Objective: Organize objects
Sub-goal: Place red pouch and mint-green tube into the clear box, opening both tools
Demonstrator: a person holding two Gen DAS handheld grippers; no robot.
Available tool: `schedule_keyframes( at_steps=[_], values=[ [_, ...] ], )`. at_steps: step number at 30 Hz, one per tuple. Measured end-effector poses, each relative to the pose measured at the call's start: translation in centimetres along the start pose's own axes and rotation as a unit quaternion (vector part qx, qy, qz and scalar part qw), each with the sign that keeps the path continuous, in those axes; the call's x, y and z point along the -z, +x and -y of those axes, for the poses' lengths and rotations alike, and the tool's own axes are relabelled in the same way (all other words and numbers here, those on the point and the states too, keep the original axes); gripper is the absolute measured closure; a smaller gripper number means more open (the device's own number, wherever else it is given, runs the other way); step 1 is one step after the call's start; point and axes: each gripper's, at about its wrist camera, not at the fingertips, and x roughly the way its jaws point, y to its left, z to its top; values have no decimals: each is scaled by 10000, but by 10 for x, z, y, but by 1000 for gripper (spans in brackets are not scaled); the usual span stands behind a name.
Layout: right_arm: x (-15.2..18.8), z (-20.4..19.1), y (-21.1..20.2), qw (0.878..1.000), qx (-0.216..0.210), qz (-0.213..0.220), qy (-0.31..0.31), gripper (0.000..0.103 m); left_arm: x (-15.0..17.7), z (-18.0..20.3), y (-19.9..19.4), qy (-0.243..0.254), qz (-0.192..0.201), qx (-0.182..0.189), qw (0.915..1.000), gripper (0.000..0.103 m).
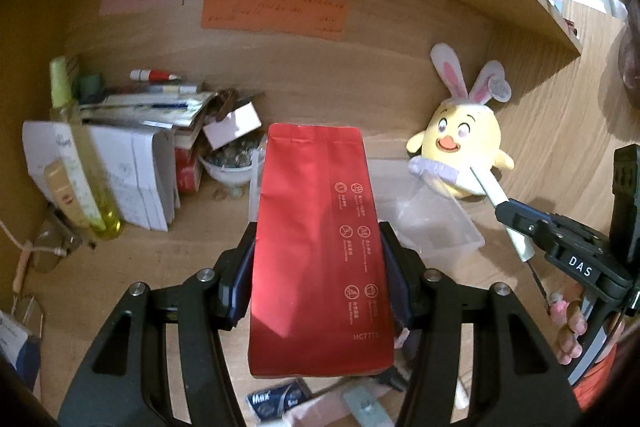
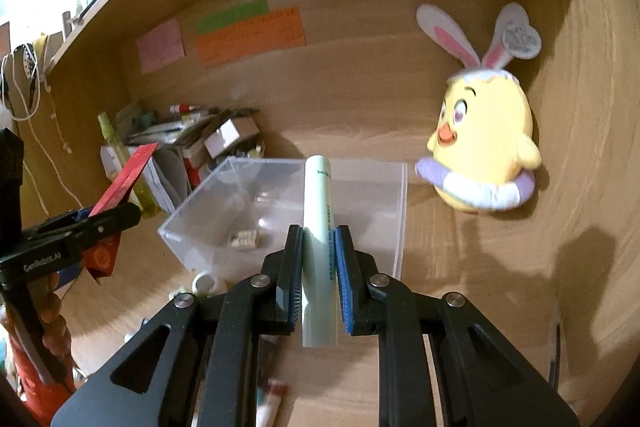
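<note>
— Up front in the left view, what do the tongs hold?
— The left gripper [image 1: 320, 267] pinches a red pouch [image 1: 320, 247] above the clear box [image 1: 432, 223].
— And the right view?
— The right gripper [image 2: 318, 267] squeezes a pale tube [image 2: 318, 227] over that box, near the yellow chick toy [image 2: 484, 155].

home desk nook | plush chick [image 2: 482, 147] (bunny-eared) | sticky notes [image 1: 274, 13]
</note>
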Motion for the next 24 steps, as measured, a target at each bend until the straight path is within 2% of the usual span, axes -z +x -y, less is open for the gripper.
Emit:
schedule_keyframes(
  at_steps=[7, 13, 24],
  values=[
    [-21, -2, 10, 9999, -66, 121, -58, 89, -22, 1, 19, 11, -73, 126, 9999, 47],
    [-33, -3, 24, 9998, -81, 108, -128, 89, -33, 2, 42, 61, -224, 63, 9997, 47],
    [-32, -1, 81, 9988, -70, -451, -183, 89, -31, -1, 100, 136, -686, -194, 9974, 47]
  ],
)
